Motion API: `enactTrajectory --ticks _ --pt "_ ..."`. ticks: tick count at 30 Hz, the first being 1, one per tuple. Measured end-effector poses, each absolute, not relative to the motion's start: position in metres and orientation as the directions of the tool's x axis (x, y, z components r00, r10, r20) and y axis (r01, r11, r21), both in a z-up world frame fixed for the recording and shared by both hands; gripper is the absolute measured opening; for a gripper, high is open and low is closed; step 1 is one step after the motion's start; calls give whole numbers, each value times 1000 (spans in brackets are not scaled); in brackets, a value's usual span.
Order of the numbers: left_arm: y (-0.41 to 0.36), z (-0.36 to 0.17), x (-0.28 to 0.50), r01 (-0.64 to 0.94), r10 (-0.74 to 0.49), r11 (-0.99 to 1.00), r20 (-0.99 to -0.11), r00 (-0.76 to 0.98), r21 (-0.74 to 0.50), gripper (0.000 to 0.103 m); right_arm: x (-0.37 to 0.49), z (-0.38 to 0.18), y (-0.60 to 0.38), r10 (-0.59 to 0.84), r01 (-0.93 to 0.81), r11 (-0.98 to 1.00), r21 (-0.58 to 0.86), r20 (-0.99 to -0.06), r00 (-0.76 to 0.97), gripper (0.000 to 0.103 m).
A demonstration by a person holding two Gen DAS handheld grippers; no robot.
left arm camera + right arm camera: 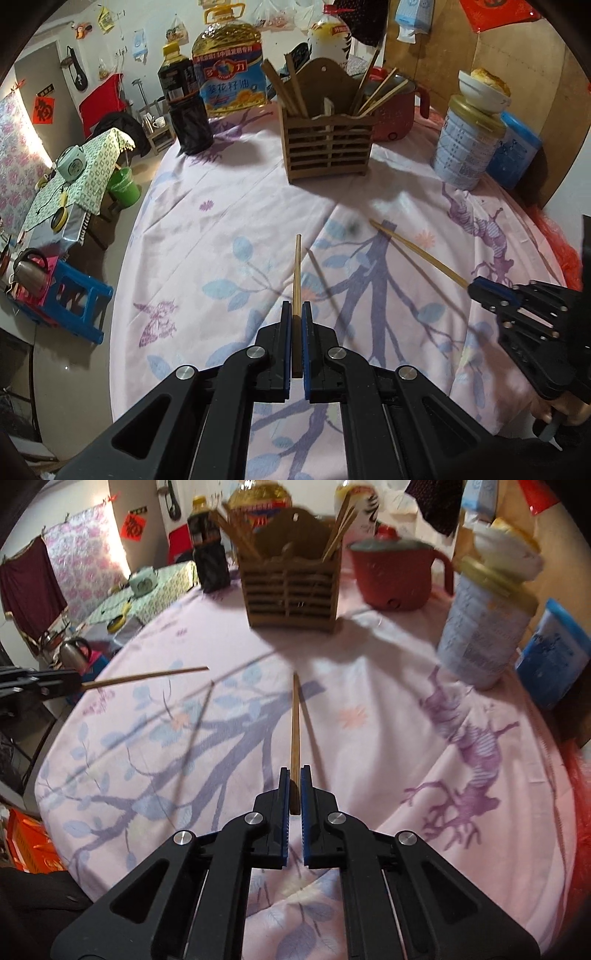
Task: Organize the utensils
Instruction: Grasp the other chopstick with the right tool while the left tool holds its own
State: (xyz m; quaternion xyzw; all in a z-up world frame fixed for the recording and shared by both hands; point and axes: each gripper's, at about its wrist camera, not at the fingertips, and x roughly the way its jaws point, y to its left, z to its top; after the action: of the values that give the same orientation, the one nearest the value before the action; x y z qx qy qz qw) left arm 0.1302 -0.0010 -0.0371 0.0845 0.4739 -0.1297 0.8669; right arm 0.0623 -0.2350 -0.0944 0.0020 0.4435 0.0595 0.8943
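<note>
My left gripper (296,308) is shut on a wooden chopstick (297,273) that points forward above the cloth. My right gripper (294,775) is shut on another chopstick (295,731), also lifted clear of the table. In the left wrist view the right gripper (476,286) shows at the right with its chopstick (417,253). In the right wrist view the left gripper (75,681) shows at the left with its chopstick (147,677). A slatted wooden utensil holder (327,144) (291,590) stands at the far middle, with several chopsticks standing in its side compartments.
A floral pink cloth (229,206) covers the round table. Behind the holder stand a dark sauce bottle (184,103), a big oil jug (229,62) and a red pot (395,572). A tin with a bowl on top (469,140) and a blue box (517,155) sit at the right.
</note>
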Motion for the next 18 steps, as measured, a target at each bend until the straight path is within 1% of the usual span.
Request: enactTrajectory --ticks 4,18 --pt "-3 -30 134 308 -156 951 -833 531 18 5 58 -71 -238 107 -100 994 55 -757 645 6" --pt "-6 -13 136 294 -144 955 -812 565 35 5 54 -15 -258 161 -72 985 159 -660 734 6"
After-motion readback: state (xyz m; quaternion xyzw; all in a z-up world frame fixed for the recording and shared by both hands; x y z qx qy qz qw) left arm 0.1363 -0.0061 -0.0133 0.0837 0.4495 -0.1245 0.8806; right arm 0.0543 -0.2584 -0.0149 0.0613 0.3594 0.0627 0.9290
